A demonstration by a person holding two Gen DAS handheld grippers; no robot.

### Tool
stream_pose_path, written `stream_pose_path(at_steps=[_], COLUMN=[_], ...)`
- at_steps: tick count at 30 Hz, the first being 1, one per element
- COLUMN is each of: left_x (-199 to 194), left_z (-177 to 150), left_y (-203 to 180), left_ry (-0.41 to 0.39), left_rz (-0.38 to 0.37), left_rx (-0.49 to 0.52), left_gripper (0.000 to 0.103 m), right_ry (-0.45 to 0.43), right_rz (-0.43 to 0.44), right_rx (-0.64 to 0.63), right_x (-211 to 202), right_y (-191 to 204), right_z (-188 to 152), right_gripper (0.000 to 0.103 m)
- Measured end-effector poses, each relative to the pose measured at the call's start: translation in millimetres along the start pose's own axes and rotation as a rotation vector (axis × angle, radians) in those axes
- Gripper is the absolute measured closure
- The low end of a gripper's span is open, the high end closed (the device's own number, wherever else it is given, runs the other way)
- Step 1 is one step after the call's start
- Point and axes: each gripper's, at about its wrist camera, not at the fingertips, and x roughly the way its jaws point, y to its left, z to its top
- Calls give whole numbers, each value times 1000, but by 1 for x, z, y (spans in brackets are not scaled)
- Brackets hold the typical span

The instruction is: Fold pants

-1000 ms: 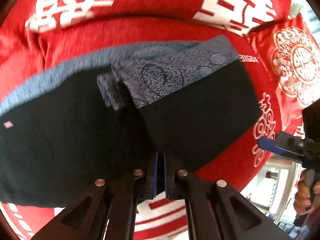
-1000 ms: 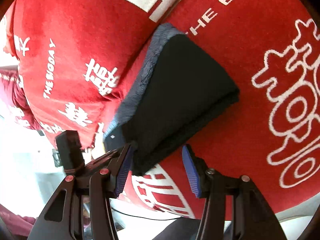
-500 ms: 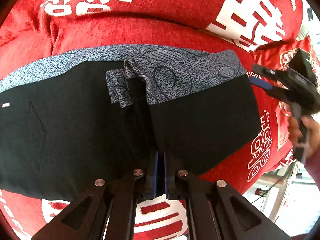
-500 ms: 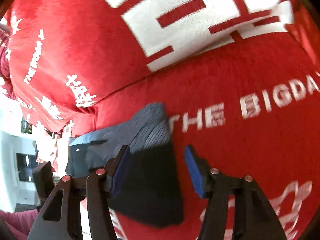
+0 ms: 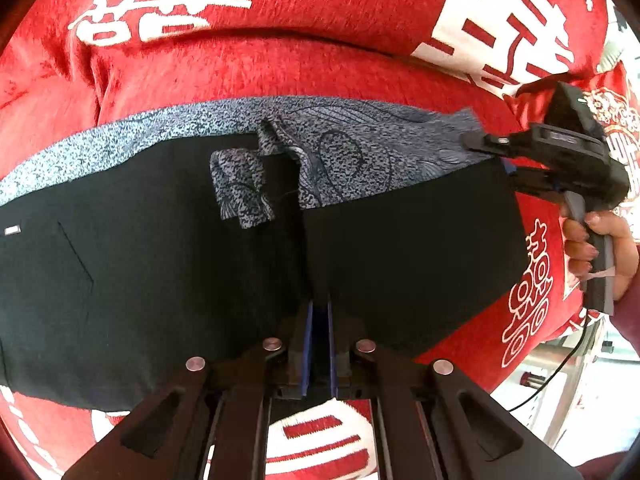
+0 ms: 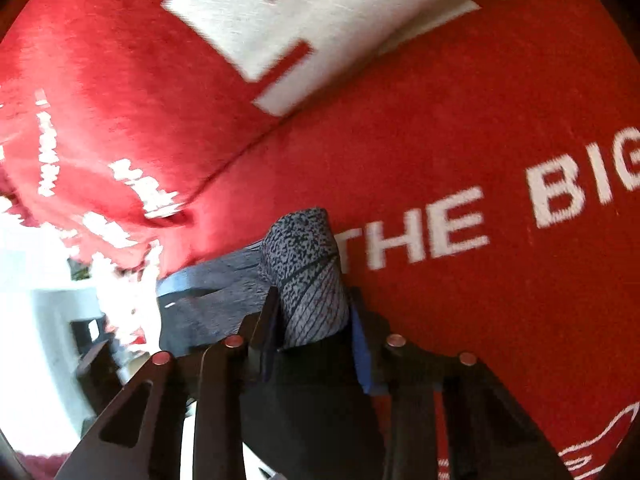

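The black pants (image 5: 160, 272) with a grey patterned waistband (image 5: 352, 148) lie spread on a red sofa cover (image 5: 280, 64) printed with white characters. The left tongs (image 5: 318, 344) are clenched on the pants' near edge at the middle. At the right end, the right tongs (image 6: 314, 340) grip the bunched waistband corner (image 6: 308, 272), held by the person's right hand (image 5: 600, 248).

Count: one pair of pants (image 5: 168, 264), two grippers, left (image 5: 319, 344) and right (image 6: 314, 340), one red blanket (image 5: 280, 68), one hand (image 5: 600, 248).
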Motion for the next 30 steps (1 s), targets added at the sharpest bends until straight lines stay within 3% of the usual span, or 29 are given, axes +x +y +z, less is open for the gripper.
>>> stream_pose_path(at_steps=[1, 5, 10, 15, 19, 23, 25, 27, 30], left_x=[-1, -14, -36, -37, -12, 11, 12, 13, 13], left_z=[-1, -3, -3, 16, 31, 22, 12, 9, 8], left_y=[1, 6, 9, -22, -38, -18, -12, -15, -5], left_ry=[-1, -24, -67, -113, -70, 10, -30, -30, -23], left_rz=[6, 119, 150, 130, 167, 190, 169, 212, 198], left_rx=[-4, -41, -78, -3, 4, -58, -39, 12, -41], left_gripper=[94, 47, 46, 46, 46, 46, 46, 41, 34], right_ry=[-16, -40, -91, -120, -109, -109, -116, -122, -127], right_rz=[-4, -55, -99, -117, -107, -117, -140, -164, -189], right_rx=[18, -19, -46, -46, 1, -6, -37, -69, -105], right_x=[4, -4, -38, -61, -56, -56, -58, -60, -60], right_y=[1, 17, 22, 23, 17, 19, 24, 31, 42], right_z=[1, -11, -44, -75, -84, -88, -91, -94, -97], right_gripper=[62, 50, 47, 47, 47, 47, 47, 47, 47])
